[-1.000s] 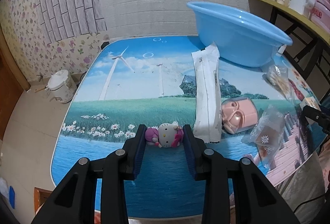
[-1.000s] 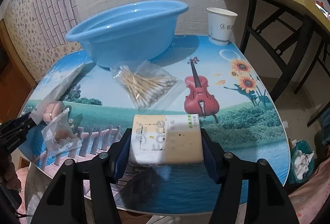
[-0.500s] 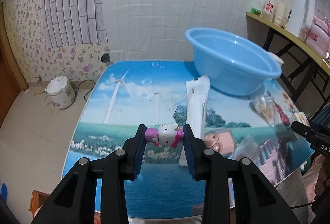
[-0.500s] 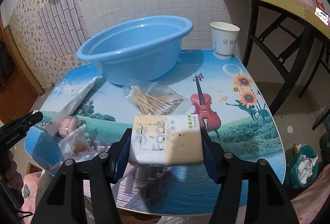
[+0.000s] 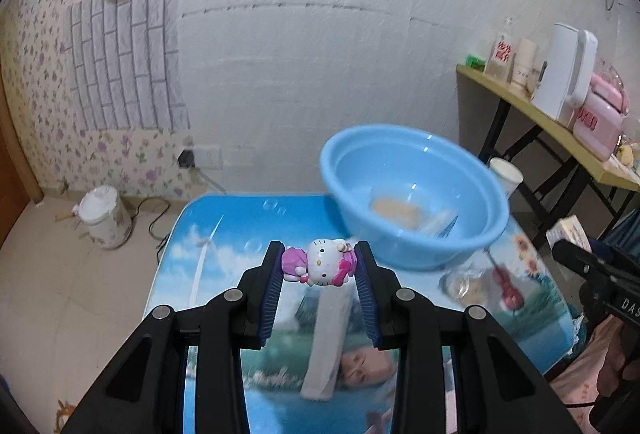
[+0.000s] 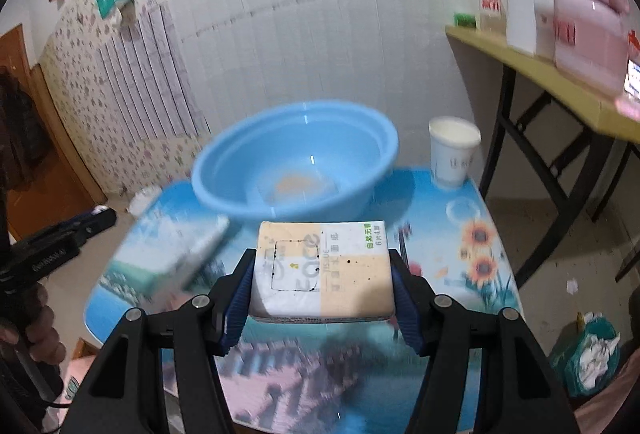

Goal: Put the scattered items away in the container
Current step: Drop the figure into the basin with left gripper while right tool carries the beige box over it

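Left gripper (image 5: 319,270) pinches a Hello Kitty figure (image 5: 320,267) between narrowed jaws, above the table (image 5: 188,254); the right gripper (image 6: 322,280), spread wider, clamps a tissue pack (image 6: 322,274). Beyond both, at the far side, sits the blue basin (image 6: 296,158).

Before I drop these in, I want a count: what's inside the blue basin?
The blue basin holds a tan, blurred packet with clear wrapping beside it. Its near wall hides part of the floor, so anything else there is unseen.
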### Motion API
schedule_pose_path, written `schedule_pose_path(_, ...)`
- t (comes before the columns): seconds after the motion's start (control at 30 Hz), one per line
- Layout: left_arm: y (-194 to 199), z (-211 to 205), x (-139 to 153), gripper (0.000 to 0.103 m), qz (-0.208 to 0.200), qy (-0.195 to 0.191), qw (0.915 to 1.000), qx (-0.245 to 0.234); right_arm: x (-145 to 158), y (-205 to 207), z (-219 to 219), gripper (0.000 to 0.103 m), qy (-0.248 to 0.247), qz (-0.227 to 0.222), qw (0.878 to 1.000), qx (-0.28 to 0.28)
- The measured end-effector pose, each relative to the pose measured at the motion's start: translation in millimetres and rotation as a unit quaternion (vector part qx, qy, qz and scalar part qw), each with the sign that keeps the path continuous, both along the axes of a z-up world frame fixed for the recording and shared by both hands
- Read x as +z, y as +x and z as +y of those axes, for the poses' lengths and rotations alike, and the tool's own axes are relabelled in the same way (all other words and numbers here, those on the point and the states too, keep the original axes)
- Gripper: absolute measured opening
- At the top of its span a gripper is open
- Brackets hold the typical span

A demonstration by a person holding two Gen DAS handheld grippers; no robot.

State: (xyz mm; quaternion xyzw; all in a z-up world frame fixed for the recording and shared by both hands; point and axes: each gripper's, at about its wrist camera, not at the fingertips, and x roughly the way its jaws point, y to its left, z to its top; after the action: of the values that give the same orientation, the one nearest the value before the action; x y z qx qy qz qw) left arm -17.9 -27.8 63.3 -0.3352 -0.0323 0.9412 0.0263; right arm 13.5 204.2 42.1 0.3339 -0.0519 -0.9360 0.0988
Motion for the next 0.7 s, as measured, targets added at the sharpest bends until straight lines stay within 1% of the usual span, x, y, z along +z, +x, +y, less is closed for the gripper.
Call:
schedule_pose_path(0.13, -17, 15, 7, 0.033, 0.002, -0.002, 0.9999, -0.016, 22, -16, 1, 0.064, -0.005, 0.026, 1.000, -0.003)
schedule_pose_path(0.27, -36, 31, 10, 0.033, -0.003, -0.002, 0.9995, -0.030, 34, -35, -1, 0.064, -0.016, 0.032, 0.999, -0.002)
schedule_pose_path(0.47, -67, 47, 4, 0.033, -0.021, 0.002, 0.9990, -0.040, 28, -63, -9, 0.064, -0.014, 0.018, 1.000, 0.015)
schedule_pose_path(0.57, -85, 55, -2, 0.033, -0.030, -0.003, 0.9986, -0.044, 19, -83, -9, 0.064, -0.013, 0.003, 1.000, 0.018)
schedule_pose_path(0.7, -103, 64, -12, 0.033, -0.040, -0.014, 0.9982, -0.042, 13, -110, -10, 0.064, -0.018, 0.002, 1.000, 0.020)
